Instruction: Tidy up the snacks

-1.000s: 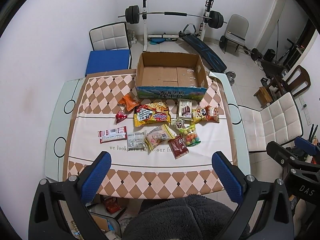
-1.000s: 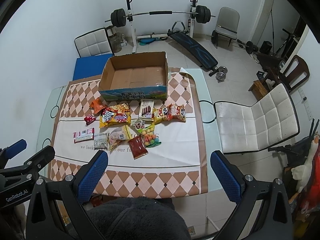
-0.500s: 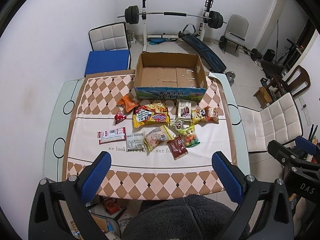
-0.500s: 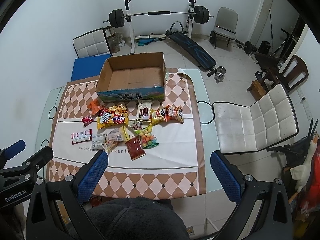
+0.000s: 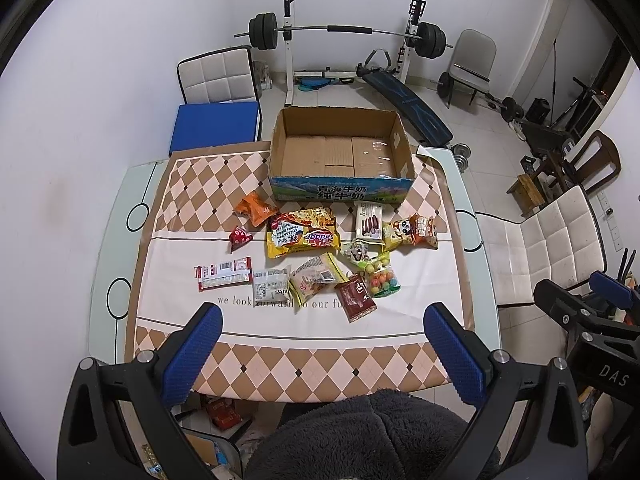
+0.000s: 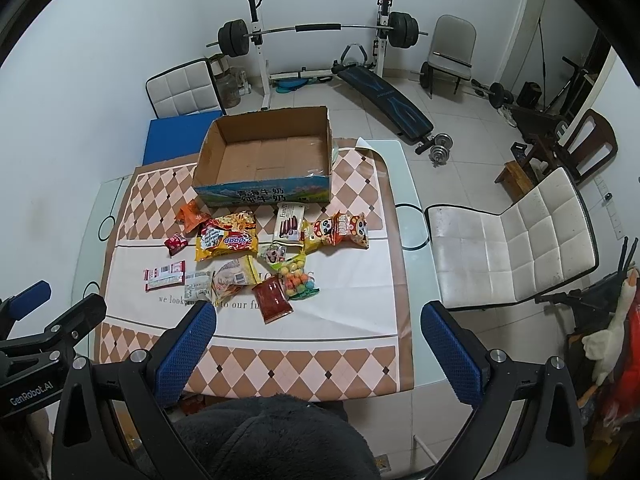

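Glass table (image 5: 476, 248) with a diamond-patterned cloth (image 5: 304, 356) spreads out ahead of both claws, which hang above its near edge. Straight beyond the snacks, at the far side of the cloth, stands the cardboard box (image 5: 340, 190), open on top with nothing showing on its bare bottom. The left claw (image 5: 320, 344) has its blue pads (image 5: 192, 350) spread wide with nothing between them; the right claw (image 6: 318, 344) is likewise gaping and holds nothing, and in the left view it shows at the right edge, well apart from the snacks.

All the snacks lie loose on the cloth between the claws and the box. The yellow noodle bag (image 5: 302, 232) is the biggest, ahead and slightly left of the left claw's centre. To its right lie the panda bag (image 5: 410, 232) and the white biscuit pack (image 5: 369, 222), just before the box. Nearer the claw are the beige pack (image 5: 316, 278), the candy bag (image 5: 383, 278) and the brown sachet (image 5: 356, 298). Off to the left sit the red-and-white bar (image 5: 226, 273), the small white pack (image 5: 271, 285), the orange bag (image 5: 256, 210) and the little red triangle (image 5: 240, 236).
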